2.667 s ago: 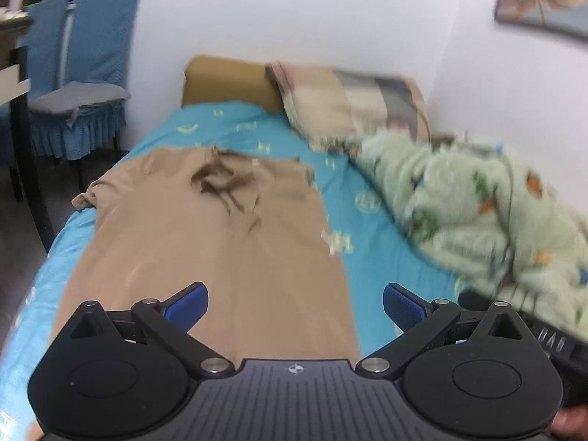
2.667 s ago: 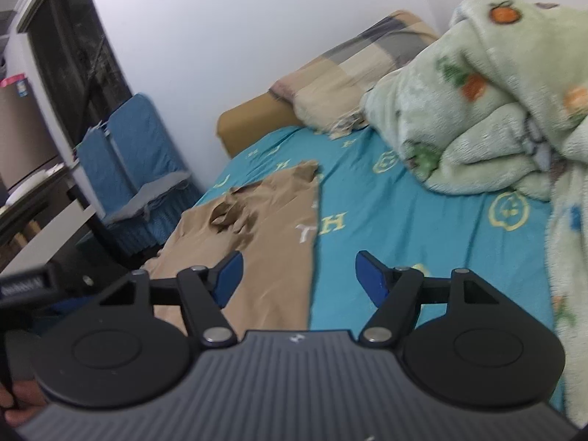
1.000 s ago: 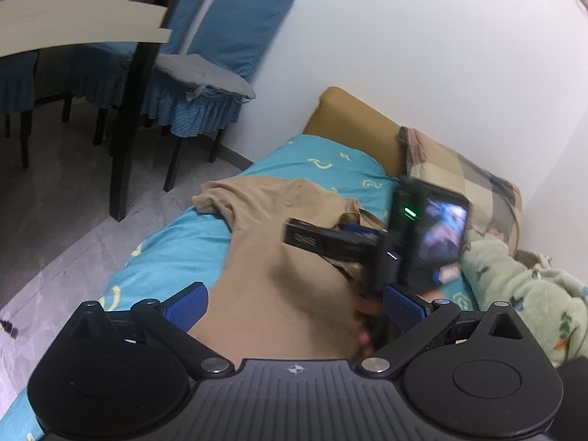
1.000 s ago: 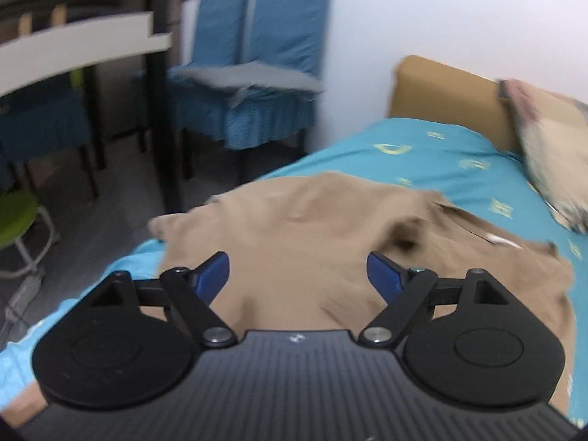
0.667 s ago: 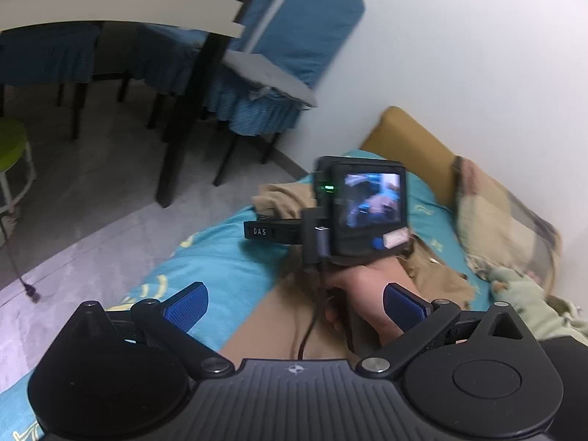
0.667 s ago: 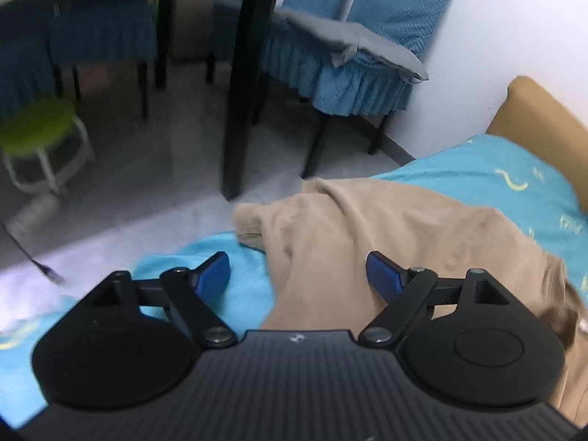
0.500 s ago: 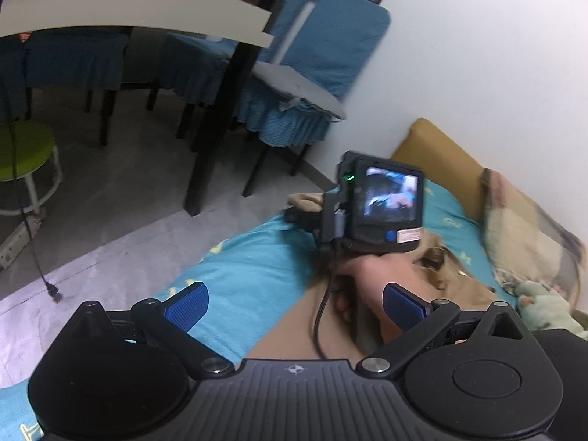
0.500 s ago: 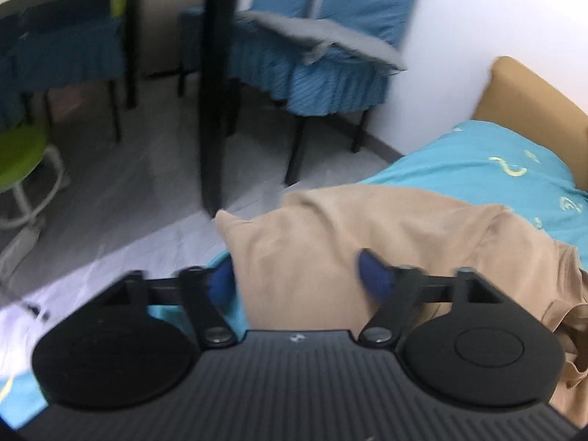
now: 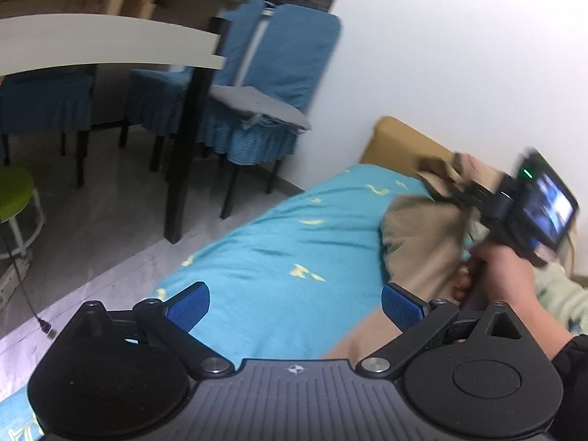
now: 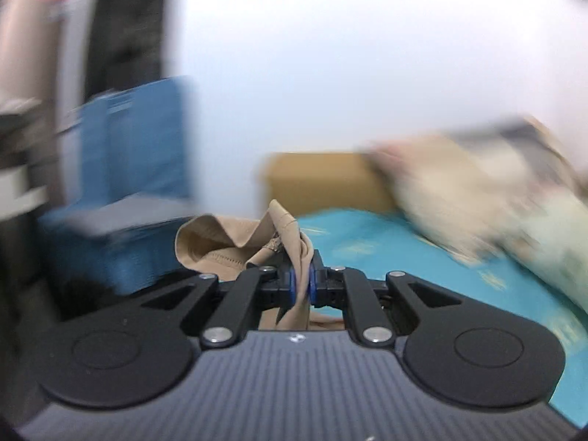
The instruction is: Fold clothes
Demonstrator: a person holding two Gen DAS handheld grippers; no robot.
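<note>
A tan t-shirt (image 9: 419, 242) lies on the turquoise bed sheet (image 9: 286, 253), at the right in the left wrist view. My right gripper (image 10: 301, 283) is shut on the shirt's sleeve (image 10: 290, 235) and holds it lifted above the bed; the background there is blurred. It also shows in the left wrist view (image 9: 463, 191), held by a hand, with tan cloth bunched at its tip. My left gripper (image 9: 294, 301) is open and empty above the bare sheet, left of the shirt.
A black table leg (image 9: 187, 139) and blue-covered chairs (image 9: 264, 84) stand on the grey floor left of the bed. A green stool (image 9: 14, 198) is at far left. A tan headboard cushion (image 9: 400, 143), a pillow (image 10: 459, 191) and a green blanket (image 9: 562, 290) lie at the bed's far end.
My right gripper has shut on the shirt's sleeve and lifted it, swinging it over towards the right across the shirt. My left gripper has stayed open.
</note>
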